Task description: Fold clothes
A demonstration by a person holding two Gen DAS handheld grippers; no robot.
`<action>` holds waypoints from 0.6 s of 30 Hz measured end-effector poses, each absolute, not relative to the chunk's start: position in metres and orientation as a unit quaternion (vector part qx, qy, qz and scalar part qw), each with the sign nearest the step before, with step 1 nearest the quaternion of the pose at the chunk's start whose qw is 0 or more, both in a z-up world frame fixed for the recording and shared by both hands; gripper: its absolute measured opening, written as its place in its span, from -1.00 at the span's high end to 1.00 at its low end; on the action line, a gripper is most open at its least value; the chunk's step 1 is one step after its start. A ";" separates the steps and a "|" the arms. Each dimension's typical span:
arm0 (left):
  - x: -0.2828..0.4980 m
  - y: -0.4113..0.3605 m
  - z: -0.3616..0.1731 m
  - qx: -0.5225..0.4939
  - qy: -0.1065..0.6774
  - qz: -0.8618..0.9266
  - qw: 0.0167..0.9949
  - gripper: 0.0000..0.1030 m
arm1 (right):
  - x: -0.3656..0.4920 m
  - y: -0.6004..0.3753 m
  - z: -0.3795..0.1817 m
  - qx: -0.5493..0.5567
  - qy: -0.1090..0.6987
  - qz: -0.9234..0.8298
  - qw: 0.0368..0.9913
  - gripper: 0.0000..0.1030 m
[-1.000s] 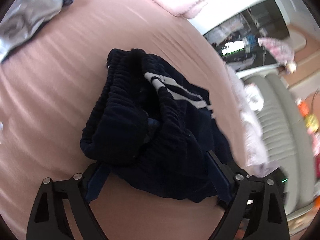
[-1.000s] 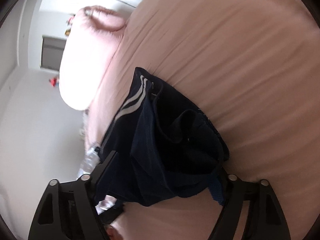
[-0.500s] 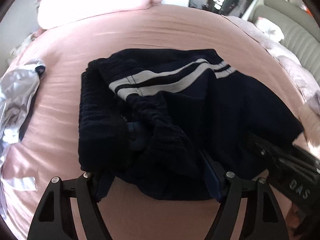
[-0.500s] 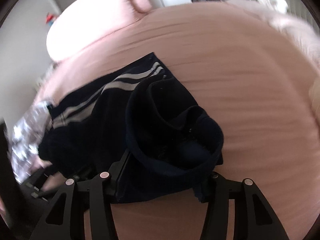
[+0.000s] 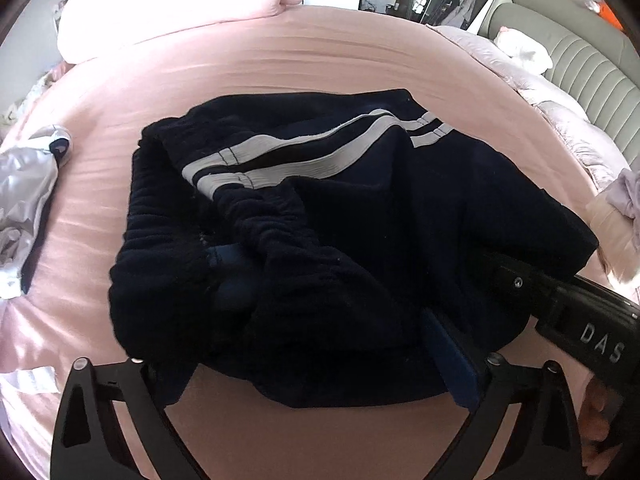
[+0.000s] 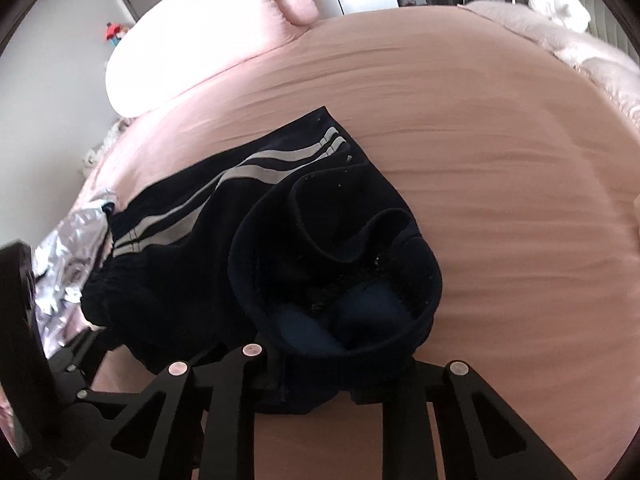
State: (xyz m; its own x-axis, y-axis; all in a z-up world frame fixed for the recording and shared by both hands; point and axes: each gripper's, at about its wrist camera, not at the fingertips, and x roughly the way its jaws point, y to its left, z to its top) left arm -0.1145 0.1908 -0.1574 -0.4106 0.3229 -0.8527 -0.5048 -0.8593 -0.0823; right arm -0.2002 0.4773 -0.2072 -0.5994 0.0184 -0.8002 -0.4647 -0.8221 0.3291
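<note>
Lying crumpled on pink bed: navy striped shorts. Opening wide around elastic waistband: left tongs, pads off the cloth. Closing on bunched leg hem: right tongs, fabric between.

Soft daylight fills both views, brightest at the far left, where the pink pillow burns out to near white. The pink bed sheet is evenly lit, its creases showing as faint low-contrast shadows. The navy trousers read almost black, their folds losing detail; only the grey stripes stand out. Strong fisheye bending curves the bed's far edge, and a dark round vignette frames each picture. The near black tongs are silhouetted. Focus is fairly sharp, softer toward the rims.
</note>
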 end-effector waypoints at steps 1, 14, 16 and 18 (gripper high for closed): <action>-0.115 0.189 -0.157 -0.483 0.093 0.835 0.247 -0.83 | -0.200 0.479 -0.207 -0.423 0.270 0.854 0.138 0.64; -0.107 0.163 -0.137 -0.483 0.063 0.838 0.245 0.48 | -0.199 0.475 -0.201 -0.417 0.271 0.857 0.136 0.70; -0.099 0.162 -0.135 -0.479 0.060 0.841 0.244 0.59 | -0.196 0.471 -0.199 -0.414 0.267 0.860 0.137 0.71; -0.094 0.161 -0.132 -0.474 0.066 0.844 0.242 0.61 | -0.194 0.469 -0.197 -0.414 0.261 0.861 0.137 0.72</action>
